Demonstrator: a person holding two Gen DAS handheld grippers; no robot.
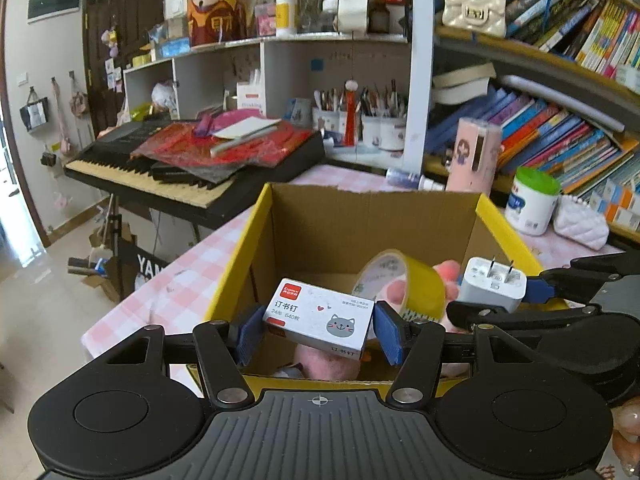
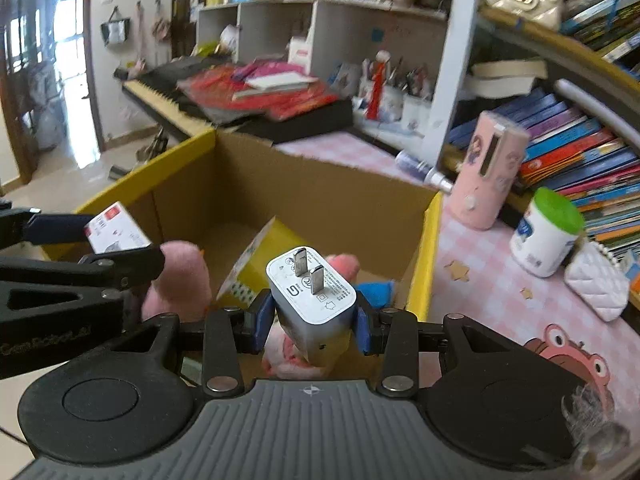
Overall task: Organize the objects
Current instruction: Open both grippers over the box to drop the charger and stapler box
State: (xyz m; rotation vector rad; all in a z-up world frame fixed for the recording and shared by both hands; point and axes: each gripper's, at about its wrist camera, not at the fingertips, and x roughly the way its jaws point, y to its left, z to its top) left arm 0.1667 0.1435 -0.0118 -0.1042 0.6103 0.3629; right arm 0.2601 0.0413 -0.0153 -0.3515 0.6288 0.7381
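an open cardboard box (image 1: 320,216) stands on the table (image 1: 192,280), with both grippers above its near edge. the left gripper (image 1: 318,330) holds a staple box (image 1: 320,320) over the box's left half; to its right, the right gripper (image 2: 314,320) holds a charger plug (image 2: 312,296), prongs up. inside the box, a tape roll (image 1: 404,284) leans among soft toys (image 2: 180,280). behind the box to the left lies a keyboard (image 1: 160,176) piled with papers. right of the box stand a cylinder case (image 2: 488,176) and a lidded jar (image 2: 544,232), with bookshelves (image 1: 560,140) behind them.
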